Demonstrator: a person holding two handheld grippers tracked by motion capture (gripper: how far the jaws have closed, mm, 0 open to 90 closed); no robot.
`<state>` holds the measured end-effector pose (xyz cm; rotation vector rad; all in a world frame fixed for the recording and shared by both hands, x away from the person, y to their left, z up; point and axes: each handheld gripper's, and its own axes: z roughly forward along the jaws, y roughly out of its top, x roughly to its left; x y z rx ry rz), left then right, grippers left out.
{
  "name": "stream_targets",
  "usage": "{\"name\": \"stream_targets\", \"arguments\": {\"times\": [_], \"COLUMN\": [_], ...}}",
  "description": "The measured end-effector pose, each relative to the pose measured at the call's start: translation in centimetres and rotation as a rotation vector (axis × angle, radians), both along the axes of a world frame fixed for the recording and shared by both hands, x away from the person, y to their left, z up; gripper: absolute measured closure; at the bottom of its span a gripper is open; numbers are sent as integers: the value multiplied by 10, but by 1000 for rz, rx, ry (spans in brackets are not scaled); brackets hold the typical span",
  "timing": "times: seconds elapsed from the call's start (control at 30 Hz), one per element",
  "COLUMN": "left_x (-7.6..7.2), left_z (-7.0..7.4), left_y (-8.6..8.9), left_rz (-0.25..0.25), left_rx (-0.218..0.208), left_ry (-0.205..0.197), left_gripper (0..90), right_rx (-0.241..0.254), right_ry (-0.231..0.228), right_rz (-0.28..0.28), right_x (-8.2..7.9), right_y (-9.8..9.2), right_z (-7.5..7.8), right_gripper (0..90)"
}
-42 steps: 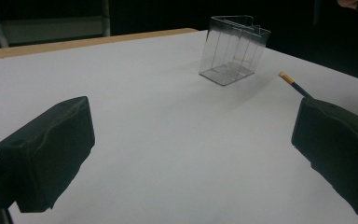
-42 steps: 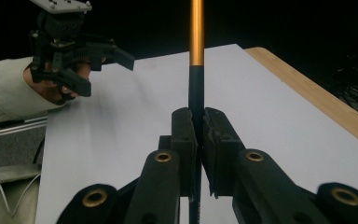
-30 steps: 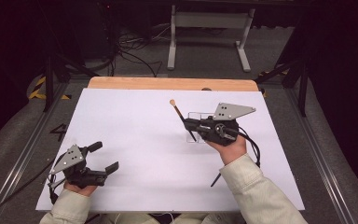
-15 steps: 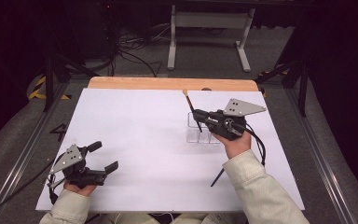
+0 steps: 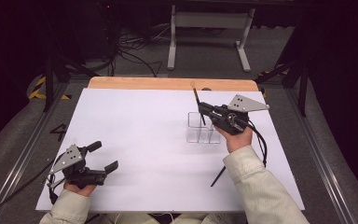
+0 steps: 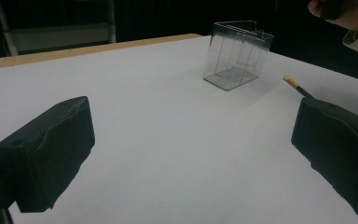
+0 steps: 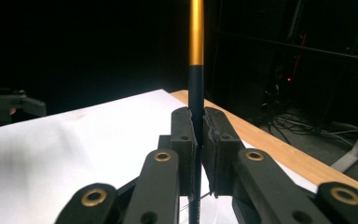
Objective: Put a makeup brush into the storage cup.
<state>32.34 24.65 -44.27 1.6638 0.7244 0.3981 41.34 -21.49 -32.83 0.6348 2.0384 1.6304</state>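
Observation:
My right gripper [image 5: 201, 108] is shut on a dark pencil [image 5: 196, 99] with a gold band, holding it nearly upright with the pale tip up. It hangs over the far side of a clear plastic holder [image 5: 200, 129] with several compartments. In the right gripper view the pencil [image 7: 196, 93] runs straight up between the closed pads [image 7: 182, 140]. A second dark pencil [image 5: 218, 176] lies flat on the white sheet beside the right forearm; its gold-banded end [image 6: 292, 83] shows past the holder [image 6: 237, 53]. My left gripper [image 5: 105, 155] rests open at the near left, jaws wide apart, nothing between them [image 6: 191, 140].
A white sheet [image 5: 140, 140] covers the table, with a strip of wooden edge [image 5: 168, 84] along the far side. Beyond it stand a metal frame [image 5: 205, 28] and floor cables. Metal rails run along both table sides.
My right gripper has carried the pencil to the right and away from me, turning it more upright, and now holds it over the clear holder. The left gripper has stayed put.

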Motion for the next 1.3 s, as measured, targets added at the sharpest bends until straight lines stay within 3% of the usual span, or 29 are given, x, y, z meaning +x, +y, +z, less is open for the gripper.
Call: {"name": "stream_targets", "arguments": {"times": [0.43,0.83,0.97,1.1,1.3], "left_x": [0,0,0,0,1], "left_z": [0,0,0,0,0], "left_y": [0,0,0,-1,-1], "left_rz": [-2,1,1,1,0], "left_rx": [1,-1,-1,0,0], "left_ry": [2,0,-1,0,1], "left_gripper": [0,0,0,0,0], "right_rx": [35,23,32,32,31], "right_ry": [-17,31,24,56,64], "right_rz": [-68,-137,-165,-173,-179], "right_x": [12,18,18,20,20], "right_y": [-4,-3,-5,-8,-8], "right_z": [-7,-22,-28,-35,-38], "right_gripper": [829,829,829,829,829]}}
